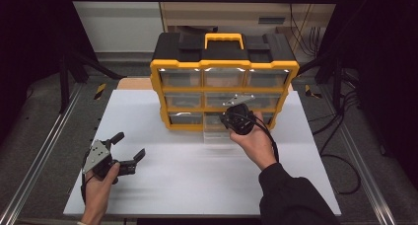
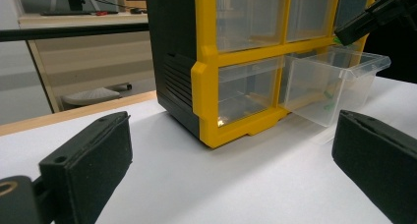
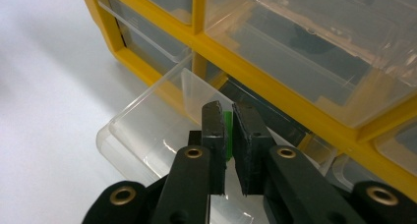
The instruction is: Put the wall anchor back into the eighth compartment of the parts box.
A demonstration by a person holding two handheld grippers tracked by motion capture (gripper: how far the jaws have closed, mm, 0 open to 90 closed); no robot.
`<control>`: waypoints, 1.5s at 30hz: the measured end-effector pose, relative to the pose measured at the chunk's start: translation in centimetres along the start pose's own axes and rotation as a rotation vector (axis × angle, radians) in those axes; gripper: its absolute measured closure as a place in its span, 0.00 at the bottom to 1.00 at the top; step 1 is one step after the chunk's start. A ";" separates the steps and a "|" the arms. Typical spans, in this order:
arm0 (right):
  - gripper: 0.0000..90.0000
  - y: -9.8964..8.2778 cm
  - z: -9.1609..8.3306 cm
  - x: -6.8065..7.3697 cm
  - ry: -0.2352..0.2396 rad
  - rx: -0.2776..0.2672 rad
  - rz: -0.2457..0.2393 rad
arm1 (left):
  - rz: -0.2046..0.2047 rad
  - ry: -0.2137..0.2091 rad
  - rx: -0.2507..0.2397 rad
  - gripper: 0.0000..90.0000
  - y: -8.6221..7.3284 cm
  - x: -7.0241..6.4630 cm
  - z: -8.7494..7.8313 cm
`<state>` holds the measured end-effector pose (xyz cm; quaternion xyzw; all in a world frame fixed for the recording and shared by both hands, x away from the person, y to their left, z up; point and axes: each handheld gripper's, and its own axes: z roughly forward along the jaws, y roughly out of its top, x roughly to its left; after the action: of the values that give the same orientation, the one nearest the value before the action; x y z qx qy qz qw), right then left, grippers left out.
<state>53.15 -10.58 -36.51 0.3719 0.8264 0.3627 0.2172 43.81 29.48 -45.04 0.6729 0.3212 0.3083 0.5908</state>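
Right tool (image 3: 228, 150) pinches 1 small green piece (image 3: 227, 135), its long axis upright, directly over the open clear drawer (image 3: 147, 130) at centre frame, pulled out from the yellow organizer (image 1: 224, 87). Left tool (image 1: 129, 147), jaws spread and empty, rests on the worktop (image 1: 197, 175) lower left, well apart.

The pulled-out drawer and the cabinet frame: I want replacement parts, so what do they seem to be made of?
The pulled-out drawer looks like thin clear plastic, glossy: you see the table and a small green piece through its walls. The cabinet frame looks like moulded hard plastic, yellow in front with a black body, smooth and slightly shiny, with rounded moulded edges. The exact type of plastic cannot be told.
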 end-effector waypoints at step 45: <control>0.13 -1.8 -4.4 2.2 -0.063 -0.207 0.043 | 0.002 -0.004 0.000 0.01 -0.1 0.0 -0.1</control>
<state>48.21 -11.67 -35.27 0.3763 0.7691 0.4389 0.2723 43.74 29.48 -45.10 0.6738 0.3194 0.3074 0.5912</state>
